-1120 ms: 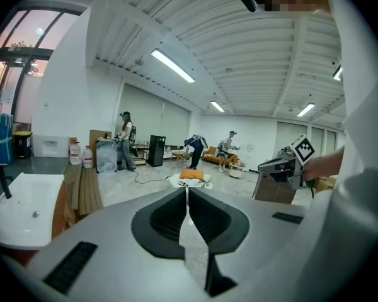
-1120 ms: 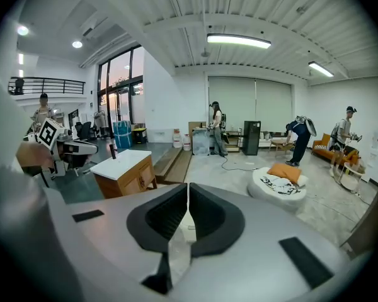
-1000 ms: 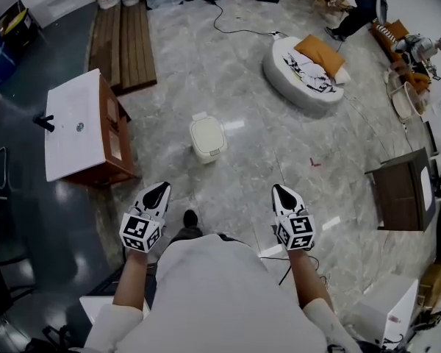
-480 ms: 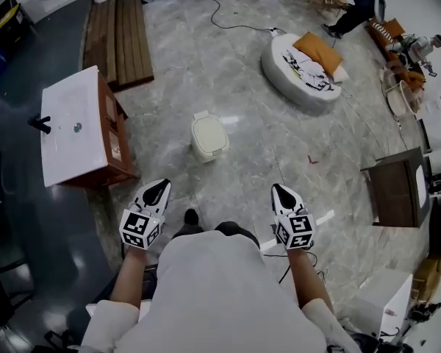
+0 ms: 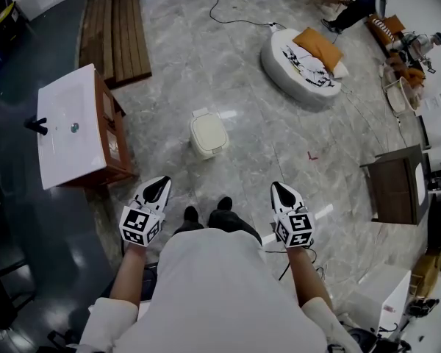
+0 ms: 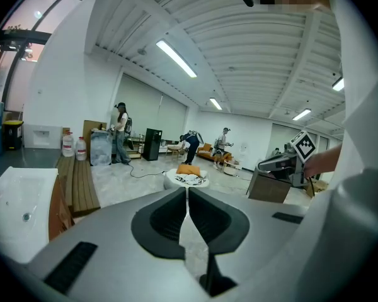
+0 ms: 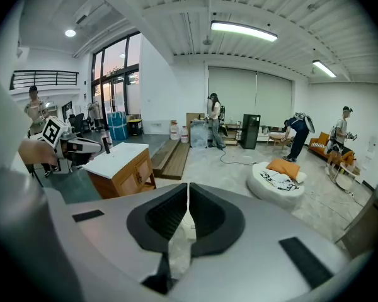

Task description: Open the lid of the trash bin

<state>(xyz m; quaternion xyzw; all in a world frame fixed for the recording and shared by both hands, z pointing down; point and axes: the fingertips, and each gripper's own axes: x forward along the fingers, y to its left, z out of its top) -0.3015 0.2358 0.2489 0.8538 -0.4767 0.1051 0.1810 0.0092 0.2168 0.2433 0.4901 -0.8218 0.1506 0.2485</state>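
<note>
My left gripper [image 5: 156, 190] and right gripper [image 5: 281, 195] were both clenched shut on nothing. Each gripper view showed the dark pads pressed together down the middle with only floor behind them. In the head view they sat low in the frame, left and right of centre, level with each other and pointing up the picture. Neither had shifted in the frame over the last second.

What had changed was my footing. A second shoe [image 5: 224, 204] had come into sight between the grippers where only one showed before, so I judged I had just stepped forward. The vanity cabinet [image 5: 72, 127] at the left had slid a little further toward the left edge.

The trash bin [image 5: 205, 151] stood on the marble floor [image 5: 242, 109] just above centre, left of the middle line, well apart from both grippers. Its pale lid [image 5: 209, 132] was down and untouched. It sat slightly higher in the frame than before, so the step had not visibly closed the gap.

I took this as the approach only. I needed to get nearer and lower a gripper toward the lid.
</note>
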